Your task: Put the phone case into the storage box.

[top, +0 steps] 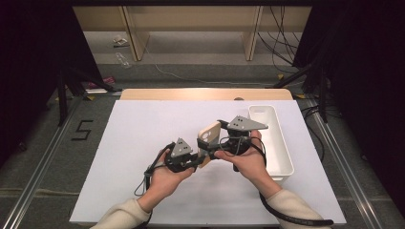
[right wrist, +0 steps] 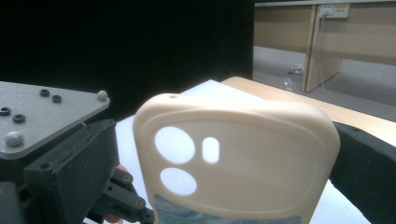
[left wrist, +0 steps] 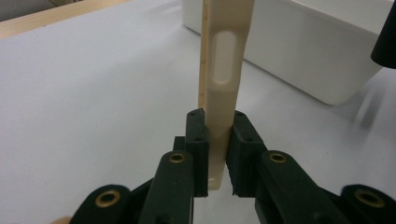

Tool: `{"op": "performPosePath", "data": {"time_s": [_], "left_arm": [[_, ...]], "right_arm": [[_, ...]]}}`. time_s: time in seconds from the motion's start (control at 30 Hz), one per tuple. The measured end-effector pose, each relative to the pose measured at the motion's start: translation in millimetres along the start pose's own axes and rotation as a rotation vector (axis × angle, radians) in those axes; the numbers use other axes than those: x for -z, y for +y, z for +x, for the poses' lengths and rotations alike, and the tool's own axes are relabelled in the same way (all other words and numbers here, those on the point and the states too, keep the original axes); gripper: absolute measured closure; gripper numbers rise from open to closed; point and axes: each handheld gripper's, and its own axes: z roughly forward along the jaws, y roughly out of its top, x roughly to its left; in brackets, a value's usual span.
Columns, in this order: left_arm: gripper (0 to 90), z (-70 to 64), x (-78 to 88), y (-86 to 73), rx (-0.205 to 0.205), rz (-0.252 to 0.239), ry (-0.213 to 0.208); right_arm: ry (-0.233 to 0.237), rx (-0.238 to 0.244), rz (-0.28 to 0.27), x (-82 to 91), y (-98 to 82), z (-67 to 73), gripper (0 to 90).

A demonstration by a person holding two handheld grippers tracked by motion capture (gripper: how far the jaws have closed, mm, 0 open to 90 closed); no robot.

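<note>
Phone case (top: 208, 138), cream-coloured, soft-looking, held up above the white table sheet (top: 143, 157) between both tools, near the table's middle. White rectangular bin (top: 274, 143) stands just to the right, apart from the case.

Left gripper (top: 195, 161): jaws drawn narrow and clamped on the case's thin edge. In the left gripper view the pads (left wrist: 198, 140) press from both sides on the case (left wrist: 223, 93), which rises edge-on with an oval side-button cutout facing the camera.

Right gripper (top: 224, 145): sits against the upper part of the case in the high view. In the right gripper view the case back (right wrist: 233, 158) stands close to the lens, camera cutouts visible, a patterned blue strip behind the lower edge, possibly a phone or card inside. One black jaw shows past the case's right edge; I cannot tell whether this tool is clamped or merely resting alongside.

Step in hand, as judged: a two-handed hold, likely peeling the case off its contents or fitting it on.

Next move calls for the left tool to hold firm as anchor while the right one works a corner. Soft rim may slip, so the pull should be slow.
</note>
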Motion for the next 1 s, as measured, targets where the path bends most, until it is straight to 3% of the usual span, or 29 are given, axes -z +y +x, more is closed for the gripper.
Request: {"op": "performPosePath", "data": {"time_s": [0.23,0.53,1.0], "left_arm": [[79.6,-0.7,-0.1,0.1,0.0,-0.004,0.0],[79.6,-0.2,0.0,0.1,0.003,-0.006,-0.002],[79.2,0.8,0.8,0.5,0.004,-0.014,-0.004]], "right_arm": [[-0.008,-0.01,0.002,-1.0,-1.3,-0.1,1.5],[-0.029,-0.02,-0.001,-0.4,-2.7,0.2,10.4],[-0.035,0.004,-0.012,0.0,-1.7,2.3,12.3]]}}
